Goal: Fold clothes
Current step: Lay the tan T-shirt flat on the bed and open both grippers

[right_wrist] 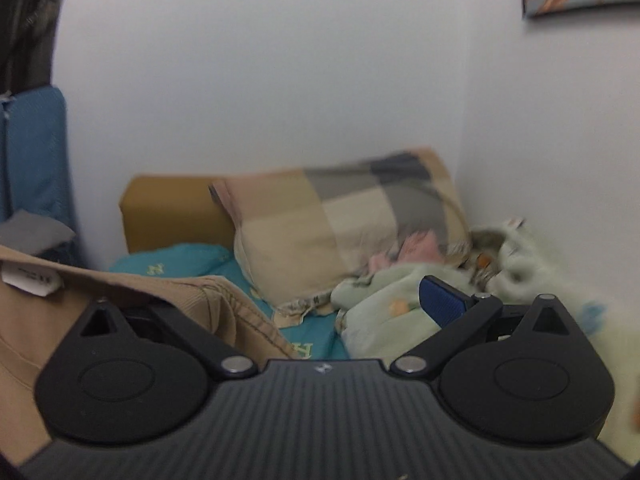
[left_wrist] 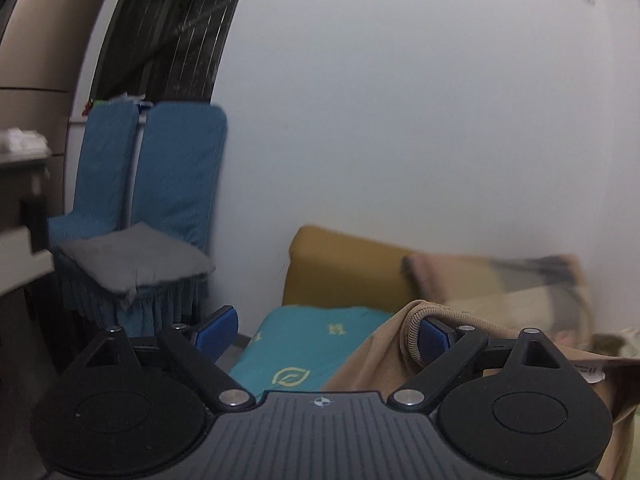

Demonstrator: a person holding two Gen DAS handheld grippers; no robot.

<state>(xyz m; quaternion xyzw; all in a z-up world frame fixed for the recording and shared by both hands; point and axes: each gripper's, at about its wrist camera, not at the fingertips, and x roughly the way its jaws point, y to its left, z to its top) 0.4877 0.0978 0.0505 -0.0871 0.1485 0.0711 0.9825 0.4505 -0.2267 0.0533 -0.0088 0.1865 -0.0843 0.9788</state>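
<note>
A tan garment with a ribbed neckband is draped over the right finger of my left gripper, whose jaws stand wide apart with nothing between them. The left finger is bare. In the right wrist view the same tan garment, with a white label, covers and hides the left finger of my right gripper. Its right finger is bare, and the jaws stand wide apart. The cloth hangs between the two grippers above the bed.
A teal sheet covers the bed under the grippers. A mustard headboard, a patchwork pillow and a crumpled pale green blanket lie against the white wall. Blue-covered chairs with a grey cushion stand at the left.
</note>
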